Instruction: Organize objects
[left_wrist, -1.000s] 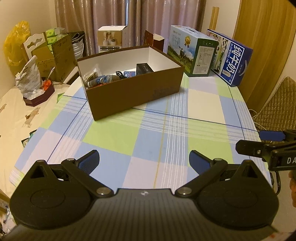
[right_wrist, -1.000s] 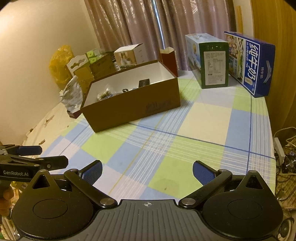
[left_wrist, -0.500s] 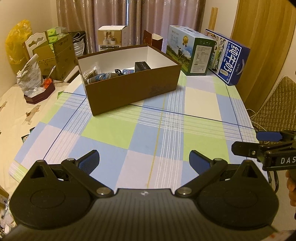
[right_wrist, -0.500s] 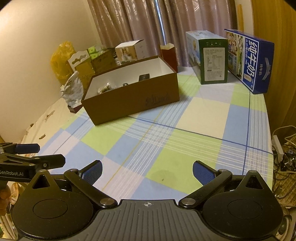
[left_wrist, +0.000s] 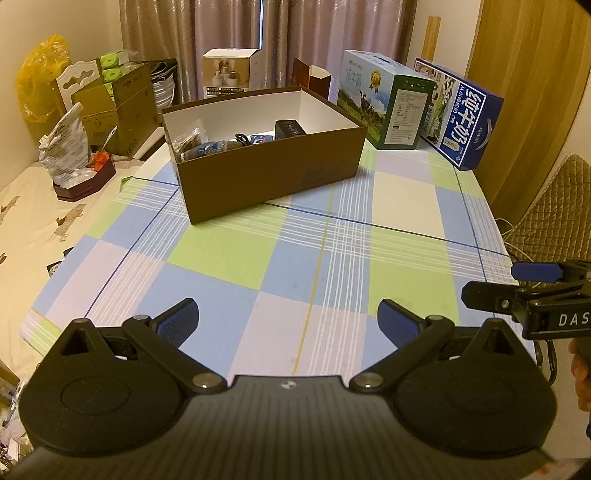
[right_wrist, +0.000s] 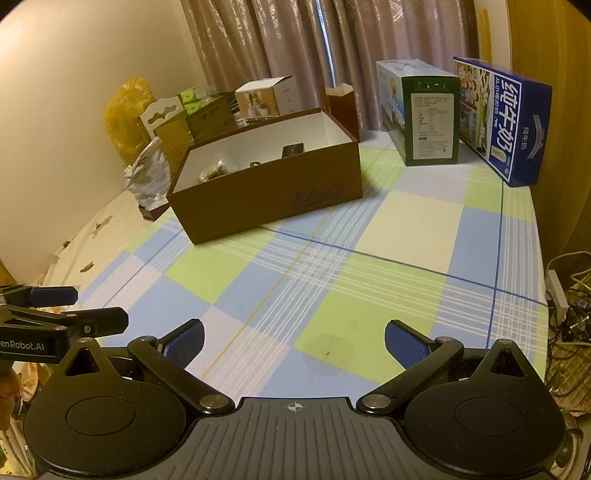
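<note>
**Both grippers empty above the checked cloth**

Here the left gripper (left_wrist: 288, 319) hovers over the near part of the checked tablecloth (left_wrist: 332, 258), its blue-padded fingers (left_wrist: 177, 321) spread wide with nothing between them. The right gripper (right_wrist: 293, 341) hangs likewise, jaws wide and empty (each tool shows at the edge of the other's view). The brown cardboard box (left_wrist: 269, 166) sits open farther back on the cloth, well apart from both, holding a small black box (left_wrist: 290, 129) and a few packets. Behind it stand two milk cartons (left_wrist: 458, 110).
</note>
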